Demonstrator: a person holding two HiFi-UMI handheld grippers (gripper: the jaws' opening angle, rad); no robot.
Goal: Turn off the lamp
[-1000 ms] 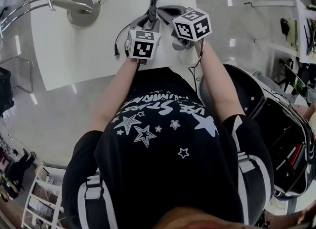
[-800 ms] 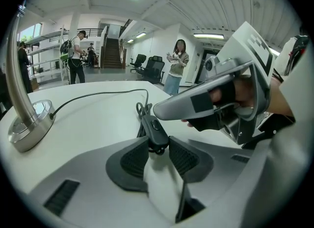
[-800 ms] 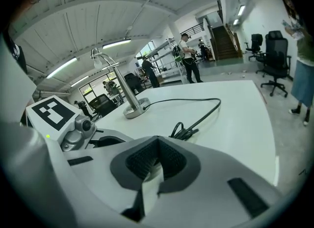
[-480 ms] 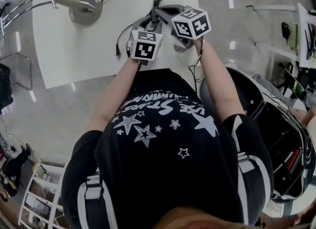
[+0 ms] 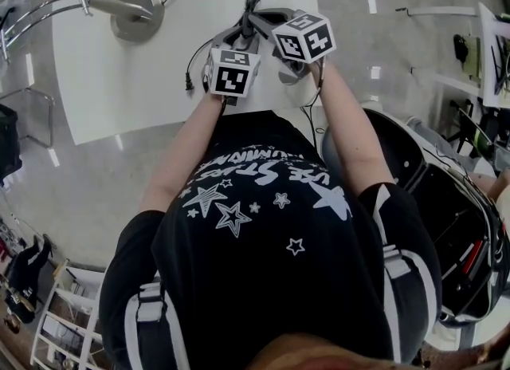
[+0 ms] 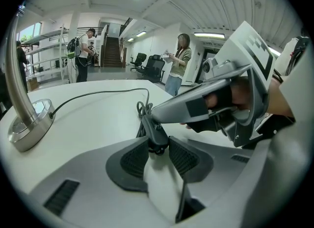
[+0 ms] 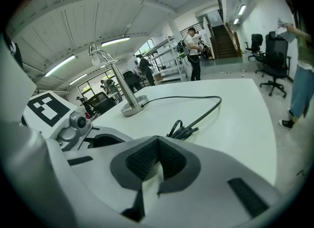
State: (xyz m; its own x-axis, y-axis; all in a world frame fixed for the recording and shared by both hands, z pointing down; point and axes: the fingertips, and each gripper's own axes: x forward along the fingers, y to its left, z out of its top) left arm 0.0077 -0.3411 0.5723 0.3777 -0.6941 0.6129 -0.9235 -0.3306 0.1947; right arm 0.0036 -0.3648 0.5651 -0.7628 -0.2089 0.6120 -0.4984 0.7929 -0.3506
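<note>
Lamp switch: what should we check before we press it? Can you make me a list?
1. Switch gripped between the left gripper's pads: ok.
2. Right gripper jaws shut into one poking tip: ok.
3. That tip on the switch: ok, it seems to touch the switch's top in the left gripper view.
4. Cord slack on the table, not pulled tight: ok.
5. Lamp standing upright: ok.
6. Lamp lit right now: cannot tell.
</note>
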